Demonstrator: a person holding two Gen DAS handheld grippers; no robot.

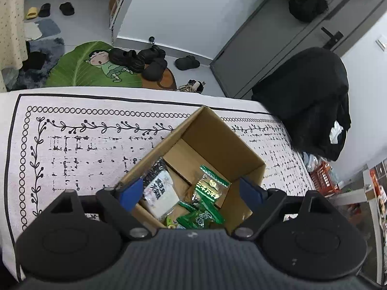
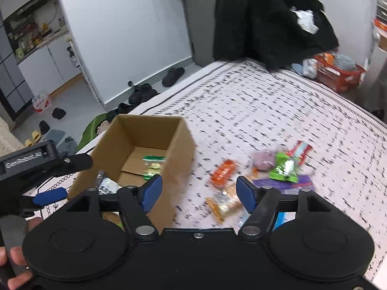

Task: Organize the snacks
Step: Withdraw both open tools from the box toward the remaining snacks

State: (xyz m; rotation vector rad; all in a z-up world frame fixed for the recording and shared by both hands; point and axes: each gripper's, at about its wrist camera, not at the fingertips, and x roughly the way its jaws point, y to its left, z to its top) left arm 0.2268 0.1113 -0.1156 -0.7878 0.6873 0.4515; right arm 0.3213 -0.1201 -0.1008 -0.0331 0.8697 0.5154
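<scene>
An open cardboard box (image 1: 217,140) (image 2: 135,133) stands on the patterned white cloth. Inside lie a black-and-white packet (image 1: 158,188) and several green packets (image 1: 209,188). My left gripper (image 1: 191,193) hangs open over the box's near side, nothing between its blue pads; its body (image 2: 46,159) also shows at the left of the right wrist view. My right gripper (image 2: 198,191) stands open and empty beside the box's right wall. Loose snacks lie right of the box: an orange packet (image 2: 222,172), a clear packet with orange pieces (image 2: 223,205), a green packet (image 2: 284,168) and a purple one (image 2: 290,183).
A black coat (image 1: 307,104) (image 2: 273,17) hangs over a chair at the table's far corner. A red basket (image 2: 338,72) sits beyond the table's right edge. Shoes (image 1: 145,60) and a green leaf mat (image 1: 79,70) lie on the floor behind. A hand (image 2: 12,261) shows at lower left.
</scene>
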